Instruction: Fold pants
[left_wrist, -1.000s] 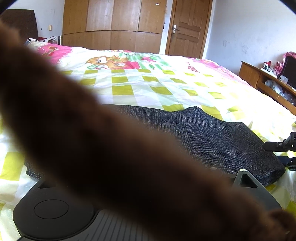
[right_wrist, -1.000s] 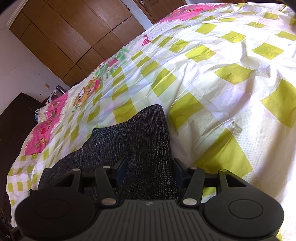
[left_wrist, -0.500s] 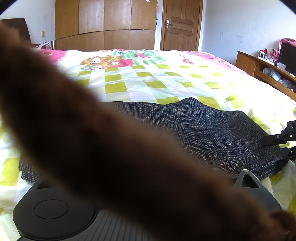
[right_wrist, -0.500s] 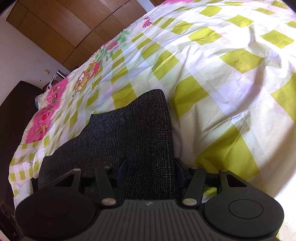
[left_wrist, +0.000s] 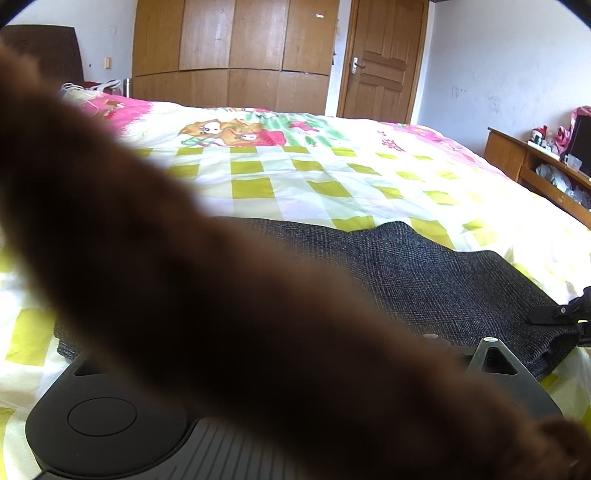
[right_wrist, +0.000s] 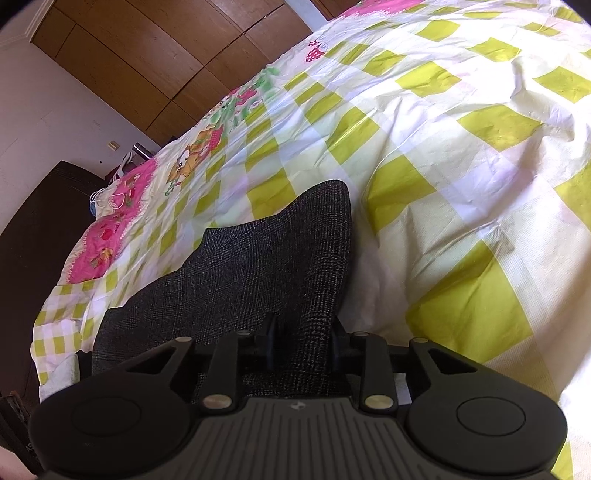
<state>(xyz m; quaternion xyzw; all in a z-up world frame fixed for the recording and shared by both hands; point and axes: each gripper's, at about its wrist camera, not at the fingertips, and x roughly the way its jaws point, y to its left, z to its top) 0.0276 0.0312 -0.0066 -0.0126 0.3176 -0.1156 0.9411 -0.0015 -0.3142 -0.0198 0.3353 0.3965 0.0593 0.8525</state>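
While the dark grey checked pants (right_wrist: 258, 273) are lying folded near the close edge of the bed (right_wrist: 461, 155), on its yellow-and-white checked cover, the right gripper (right_wrist: 301, 341) is sitting at their right-hand end. Its jaws have just been closing, and the fabric is bunching up between the two fingers (right_wrist: 269, 338), which are pressing it from both sides: clenched on the cloth.

In the left wrist view the same pants (left_wrist: 424, 273) are stretching across the frame, with the right gripper (left_wrist: 565, 319) showing at the far right edge, one black finger lying on top of the fabric's end.

A blurred brown fuzzy strip (left_wrist: 221, 314) is hanging right in front of the left camera, covering most of the left gripper (left_wrist: 295, 369); only its black body is showing below. Fingertips hidden, so I cannot tell whether that claw is released or clenched.

A wooden wardrobe (left_wrist: 232, 55) and a door (left_wrist: 384, 59) are standing beyond the bed.
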